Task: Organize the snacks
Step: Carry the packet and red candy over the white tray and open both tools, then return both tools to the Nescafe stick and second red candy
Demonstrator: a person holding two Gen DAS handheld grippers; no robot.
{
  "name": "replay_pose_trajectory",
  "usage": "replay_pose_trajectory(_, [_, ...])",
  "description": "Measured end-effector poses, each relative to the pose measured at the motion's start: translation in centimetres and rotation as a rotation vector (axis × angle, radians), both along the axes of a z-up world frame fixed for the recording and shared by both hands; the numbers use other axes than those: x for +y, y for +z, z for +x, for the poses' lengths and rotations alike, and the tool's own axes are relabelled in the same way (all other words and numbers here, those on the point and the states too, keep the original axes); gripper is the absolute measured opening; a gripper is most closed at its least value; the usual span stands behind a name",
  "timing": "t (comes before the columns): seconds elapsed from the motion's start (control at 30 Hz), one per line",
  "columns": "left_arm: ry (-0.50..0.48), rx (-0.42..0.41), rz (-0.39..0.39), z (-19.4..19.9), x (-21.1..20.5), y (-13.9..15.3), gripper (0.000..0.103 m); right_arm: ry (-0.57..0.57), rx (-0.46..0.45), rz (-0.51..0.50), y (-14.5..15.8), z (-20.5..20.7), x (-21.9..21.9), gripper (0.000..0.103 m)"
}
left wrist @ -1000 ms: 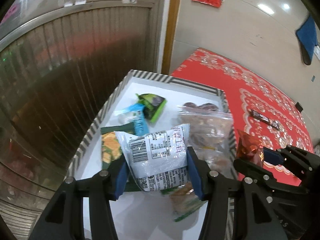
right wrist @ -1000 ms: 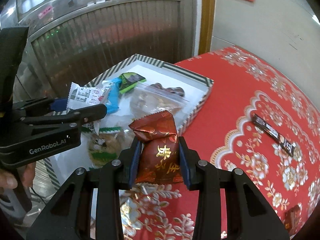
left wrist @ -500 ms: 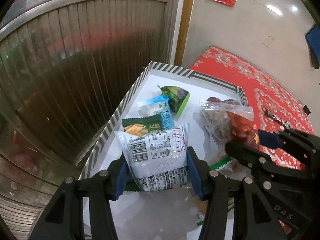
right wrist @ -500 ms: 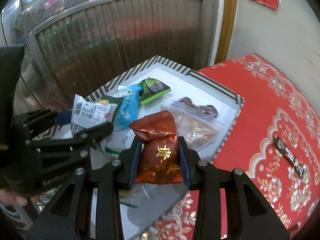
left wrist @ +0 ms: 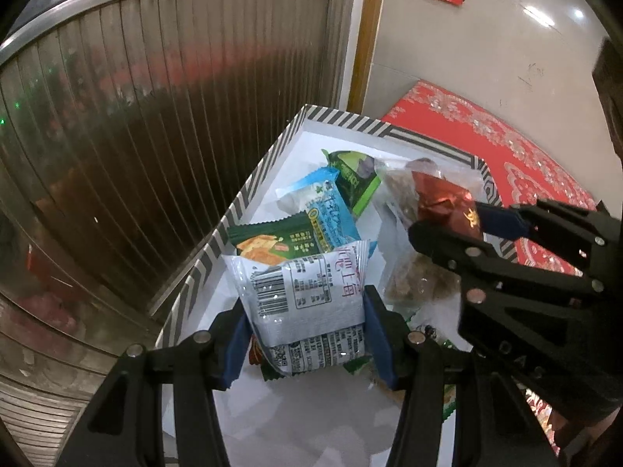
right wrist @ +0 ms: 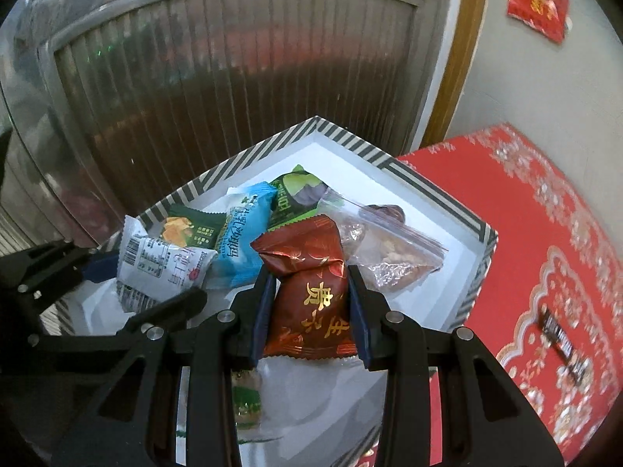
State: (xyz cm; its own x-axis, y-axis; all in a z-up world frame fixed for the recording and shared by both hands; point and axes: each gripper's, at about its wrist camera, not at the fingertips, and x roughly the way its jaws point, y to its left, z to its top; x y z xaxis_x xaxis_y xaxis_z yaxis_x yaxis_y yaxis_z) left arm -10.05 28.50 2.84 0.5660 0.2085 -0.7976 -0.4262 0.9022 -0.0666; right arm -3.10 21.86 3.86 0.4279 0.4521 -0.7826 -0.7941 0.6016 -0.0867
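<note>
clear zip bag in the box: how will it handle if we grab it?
The zip bag looks floppy: its thin film is wrinkled and sags around lumpy contents, so it would likely droop from a pinch. The glossy plastic may slip between pads. It lies partly under the red packet, so pulling could drag neighbours.

home: festive red tablecloth [right wrist: 545, 233], wall decoration [right wrist: 539, 0]

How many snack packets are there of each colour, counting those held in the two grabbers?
White: 1, white packet in the left gripper
Red: 1, red packet in the right gripper
Blue: 1, blue packet
Green: 2, dark green packet, lime green packet
Clear: 1, clear bag
Total: 6; others lie partly hidden.
</note>
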Motion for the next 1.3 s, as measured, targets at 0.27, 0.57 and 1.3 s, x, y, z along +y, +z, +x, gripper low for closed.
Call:
replay_pose_trajectory(0.27, [0.011, -0.001, -0.001, 0.0, -0.2, 0.0, 0.062, 0.006, 0.026, 0.018, -0.1, 0.2, -0.4, 0.044])
replay_pose_trajectory(0.57, [0.023, 0.0, -0.007, -0.2, 0.0, 0.4, 0.077, -0.007, 0.07, 0.094, 0.8, -0.2, -1.7, 0.055])
replay_pose_trajectory(1.3, [-0.12, -0.079, 0.069, 0.9, -6.8, 4.7, 0.091, -0.22, 0.051, 0.183, 2.7, 0.5, -13.9, 0.055])
